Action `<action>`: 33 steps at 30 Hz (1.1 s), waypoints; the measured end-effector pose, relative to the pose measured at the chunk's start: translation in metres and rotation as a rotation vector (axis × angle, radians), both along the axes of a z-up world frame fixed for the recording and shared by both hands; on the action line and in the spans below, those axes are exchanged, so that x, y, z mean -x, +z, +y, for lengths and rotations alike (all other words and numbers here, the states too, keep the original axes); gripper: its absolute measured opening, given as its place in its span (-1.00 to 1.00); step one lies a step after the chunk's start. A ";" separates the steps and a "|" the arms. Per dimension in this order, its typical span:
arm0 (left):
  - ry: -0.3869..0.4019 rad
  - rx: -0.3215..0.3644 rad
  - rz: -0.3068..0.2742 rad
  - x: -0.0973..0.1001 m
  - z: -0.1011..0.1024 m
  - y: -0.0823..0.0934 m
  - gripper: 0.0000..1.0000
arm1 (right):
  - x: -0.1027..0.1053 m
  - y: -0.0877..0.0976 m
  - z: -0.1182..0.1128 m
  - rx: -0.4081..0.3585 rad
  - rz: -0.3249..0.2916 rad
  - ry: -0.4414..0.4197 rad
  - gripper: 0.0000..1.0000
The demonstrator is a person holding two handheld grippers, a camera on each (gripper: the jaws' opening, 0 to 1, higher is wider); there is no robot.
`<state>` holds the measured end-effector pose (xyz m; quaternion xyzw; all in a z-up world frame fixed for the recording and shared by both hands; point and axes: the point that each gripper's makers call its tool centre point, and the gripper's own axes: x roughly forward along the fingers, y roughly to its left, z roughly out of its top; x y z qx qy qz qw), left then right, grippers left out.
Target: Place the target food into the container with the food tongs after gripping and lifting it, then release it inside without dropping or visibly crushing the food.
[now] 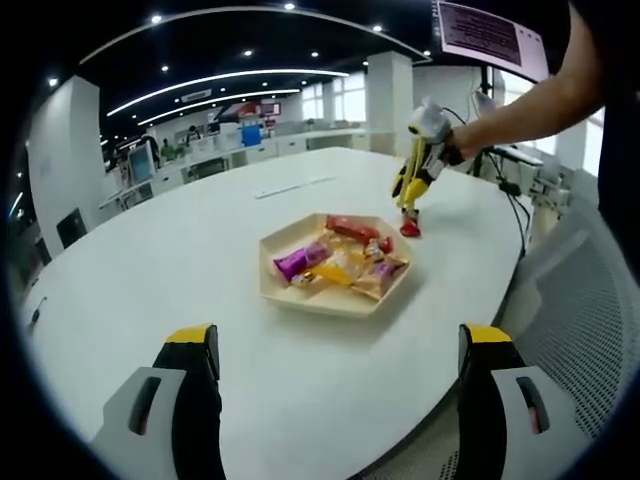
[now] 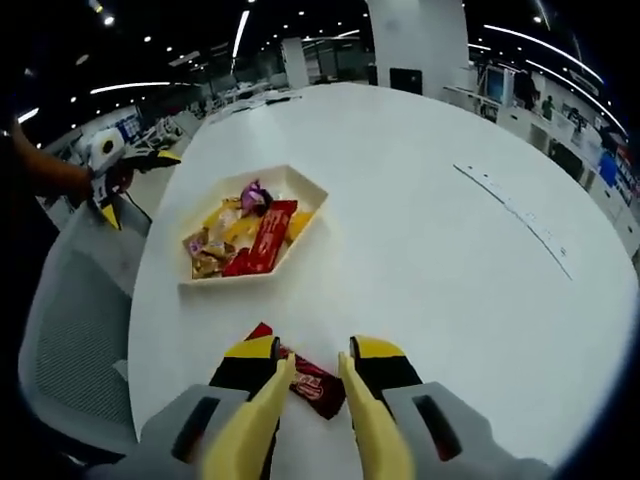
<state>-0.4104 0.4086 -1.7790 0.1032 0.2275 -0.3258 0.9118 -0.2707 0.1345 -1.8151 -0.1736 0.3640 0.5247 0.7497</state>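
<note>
1. Snack packet (image 2: pixel 312 385), red, lies on the white surface (image 2: pixel 430 250), just short of the tray (image 2: pixel 300 178).
2. Left tongs (image 1: pixel 335 375) hang open, empty.
3. Right tongs (image 2: pixel 318 385) straddle the packet, unclosed; an off-centre pinch risks slipping.

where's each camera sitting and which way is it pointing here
left gripper view: rides the left tool, facing across the white table at the tray; the person's forearm shows.
right gripper view: rides the right tool, looking down its tongs at a red snack.
shared: tray, table, each other's tool.
</note>
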 end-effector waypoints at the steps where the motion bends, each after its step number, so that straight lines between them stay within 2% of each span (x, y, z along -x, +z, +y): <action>1: 0.000 0.001 -0.001 0.000 0.000 0.000 0.91 | 0.001 0.000 0.000 -0.001 0.004 -0.001 -0.45; 7: 0.002 0.000 -0.002 0.000 0.001 0.001 0.91 | 0.010 -0.007 -0.005 0.019 0.024 0.030 -0.45; 15: -0.001 0.000 -0.001 0.000 0.000 0.000 0.90 | 0.028 -0.008 -0.014 0.048 0.039 0.068 -0.44; 19: -0.006 0.000 0.001 0.001 -0.001 0.000 0.90 | 0.029 -0.007 -0.015 0.077 0.003 0.092 -0.44; 23: -0.008 -0.001 0.002 0.001 -0.001 0.000 0.90 | 0.028 -0.002 -0.005 0.072 -0.023 0.105 -0.45; 25: -0.007 0.000 0.003 0.001 -0.001 0.000 0.90 | 0.027 -0.006 -0.001 0.113 -0.068 0.139 -0.45; 33: -0.004 -0.001 0.001 0.001 0.000 -0.001 0.90 | 0.025 -0.021 0.002 0.146 -0.058 0.111 -0.44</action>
